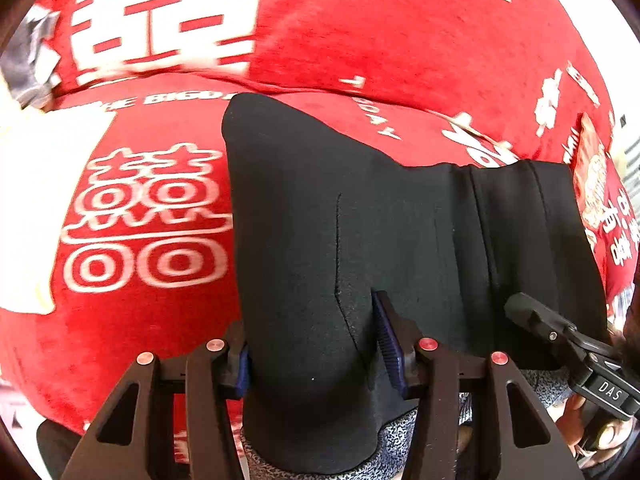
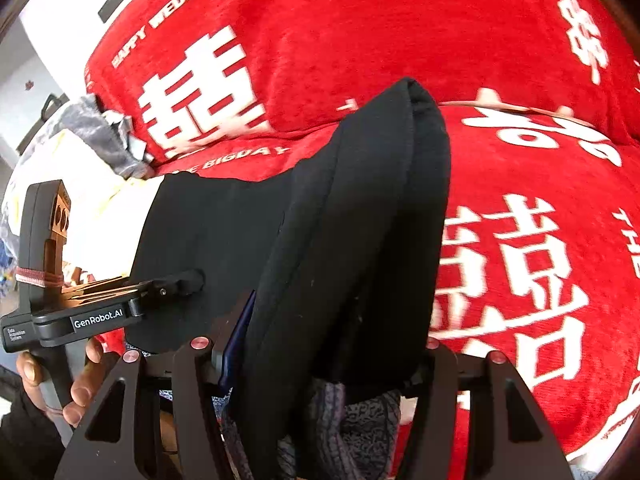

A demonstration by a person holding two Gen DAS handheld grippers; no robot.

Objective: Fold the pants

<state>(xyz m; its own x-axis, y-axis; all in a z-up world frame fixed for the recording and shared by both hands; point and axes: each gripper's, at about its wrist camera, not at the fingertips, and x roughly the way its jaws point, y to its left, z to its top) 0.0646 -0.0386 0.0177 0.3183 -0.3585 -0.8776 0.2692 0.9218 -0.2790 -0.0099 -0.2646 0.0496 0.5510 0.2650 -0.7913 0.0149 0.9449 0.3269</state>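
Note:
The black pants [image 1: 360,220] hang lifted over a red blanket, stretched between my two grippers. In the left wrist view my left gripper [image 1: 316,356] is shut on a thick fold of the pants, and its blue pads [image 1: 386,332] press the cloth from both sides. My right gripper [image 1: 532,312] holds the same edge further right. In the right wrist view my right gripper [image 2: 332,348] is shut on a bunched fold of the pants [image 2: 360,220]. Its right finger is hidden by the cloth. My left gripper [image 2: 184,284] grips the edge at the left. Grey patterned fabric [image 2: 360,420] shows beneath the black cloth.
A red plush blanket [image 1: 400,40] with large white characters covers the seat and backrest behind the pants. A white and pale yellow cloth [image 2: 92,168] and a grey cloth [image 2: 100,128] lie at the left end. A person's hand [image 2: 80,388] holds the left gripper's handle.

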